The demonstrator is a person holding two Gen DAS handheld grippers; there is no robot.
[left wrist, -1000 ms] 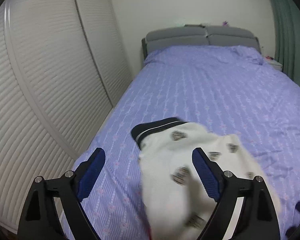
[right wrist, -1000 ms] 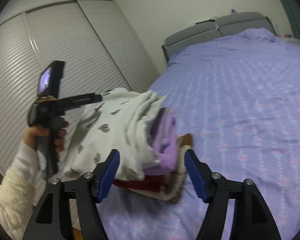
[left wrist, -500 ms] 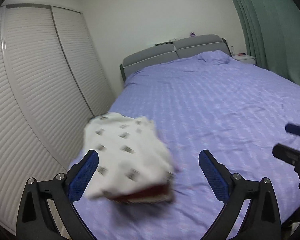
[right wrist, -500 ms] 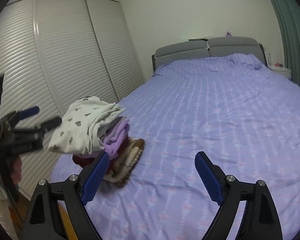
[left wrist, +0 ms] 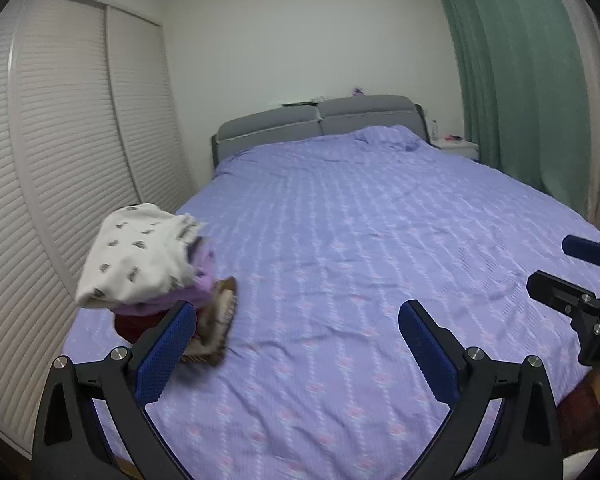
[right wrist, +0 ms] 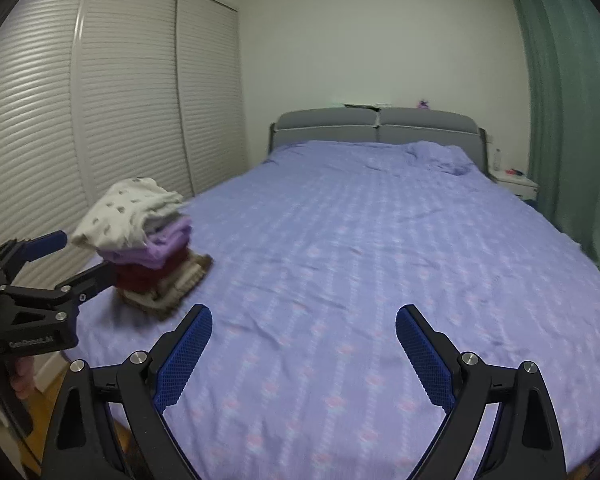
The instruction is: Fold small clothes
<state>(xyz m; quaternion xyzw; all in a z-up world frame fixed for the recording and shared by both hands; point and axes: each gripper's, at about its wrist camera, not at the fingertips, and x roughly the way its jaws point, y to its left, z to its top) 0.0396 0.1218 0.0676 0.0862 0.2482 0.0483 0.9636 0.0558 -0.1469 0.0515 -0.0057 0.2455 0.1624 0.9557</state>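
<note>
Stack (left wrist: 156, 268) of folded clothes sits at the bed's (left wrist: 360, 240) near-left corner, just left of the left gripper (left wrist: 296, 356); right gripper (right wrist: 304, 360) farther right. Both jaws wide, just opened, nothing between them.

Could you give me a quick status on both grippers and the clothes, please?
Left gripper and right gripper open, empty, jaws just widened. Stack of folded clothes, white patterned garment on top, on the purple bedspread. Nothing in the way.
</note>
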